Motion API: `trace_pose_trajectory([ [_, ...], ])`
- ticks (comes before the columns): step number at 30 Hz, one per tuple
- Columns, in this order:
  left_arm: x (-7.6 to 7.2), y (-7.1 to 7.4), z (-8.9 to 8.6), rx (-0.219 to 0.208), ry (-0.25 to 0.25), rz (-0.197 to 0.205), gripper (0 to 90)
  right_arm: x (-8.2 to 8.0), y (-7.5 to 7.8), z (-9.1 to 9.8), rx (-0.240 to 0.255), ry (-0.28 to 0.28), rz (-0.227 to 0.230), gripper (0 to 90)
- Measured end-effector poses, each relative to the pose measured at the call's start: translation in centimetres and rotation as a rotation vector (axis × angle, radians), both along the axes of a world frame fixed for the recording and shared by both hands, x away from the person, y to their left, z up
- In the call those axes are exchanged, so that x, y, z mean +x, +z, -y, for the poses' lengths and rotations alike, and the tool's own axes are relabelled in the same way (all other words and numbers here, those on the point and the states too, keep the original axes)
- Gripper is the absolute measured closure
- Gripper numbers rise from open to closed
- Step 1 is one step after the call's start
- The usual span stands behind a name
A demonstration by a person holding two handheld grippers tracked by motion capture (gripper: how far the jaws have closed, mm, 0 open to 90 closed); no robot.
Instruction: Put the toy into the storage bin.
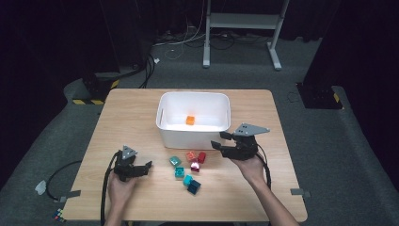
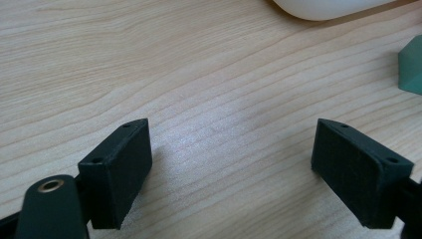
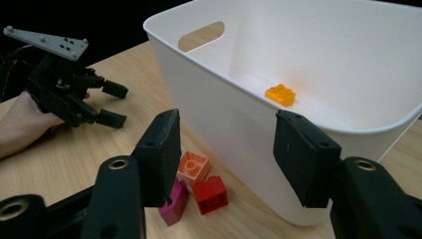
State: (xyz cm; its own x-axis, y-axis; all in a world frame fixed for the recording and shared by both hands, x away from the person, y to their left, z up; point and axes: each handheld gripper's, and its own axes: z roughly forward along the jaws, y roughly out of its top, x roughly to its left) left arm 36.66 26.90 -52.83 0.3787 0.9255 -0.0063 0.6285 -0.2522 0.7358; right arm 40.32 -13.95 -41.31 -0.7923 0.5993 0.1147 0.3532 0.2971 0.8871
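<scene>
Orange brick (image 1: pixel 190 120), studded and small, lies alone inside the white bin (image 1: pixel 164 125) at frame centre. Loose bricks (image 1: pixel 188 167) cluster on the desk (image 1: pixel 131 113) below it. Left gripper (image 1: pixel 147 167) and right gripper (image 1: pixel 221 140) both have fingers spread, empty.

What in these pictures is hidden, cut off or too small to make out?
- Magenta plastic brick: partly behind the right gripper jaw, right gripper view.
- Teal block: cut off by the frame edge, left gripper view.
- Small multicoloured object on the floor: too small, high view.
</scene>
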Motion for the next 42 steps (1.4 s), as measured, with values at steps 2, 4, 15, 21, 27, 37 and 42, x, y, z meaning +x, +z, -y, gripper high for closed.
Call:
trace_pose_trajectory([
  [2,0.0,0.0,0.0,0.000,0.000,0.000,16.2,-0.1,-0.4,-0.1,-0.002,0.003,-0.001,44.3],
  [4,0.0,0.0,0.0,-0.002,0.001,0.001,16.2,-0.3,-1.0,-0.3,-0.009,0.007,-0.003,44.2],
  [15,0.0,0.0,0.0,-0.001,0.000,0.002,16.2,-0.4,-3.5,-1.4,-0.034,0.008,-0.028,43.4],
  [21,0.0,0.0,0.0,-0.001,0.001,0.002,16.3,-0.2,-4.9,-2.2,-0.057,0.010,-0.039,43.1],
  [27,0.0,0.0,0.0,-0.002,0.001,0.002,16.2,0.1,-5.8,-2.7,-0.072,0.012,-0.050,42.9],
  [37,0.0,0.0,0.0,-0.001,0.001,0.002,16.2,0.6,-7.2,-3.6,-0.098,0.008,-0.063,42.5],
  [42,0.0,0.0,0.0,-0.001,0.001,0.002,16.2,0.9,-7.6,-3.9,-0.107,0.011,-0.067,42.4],
])
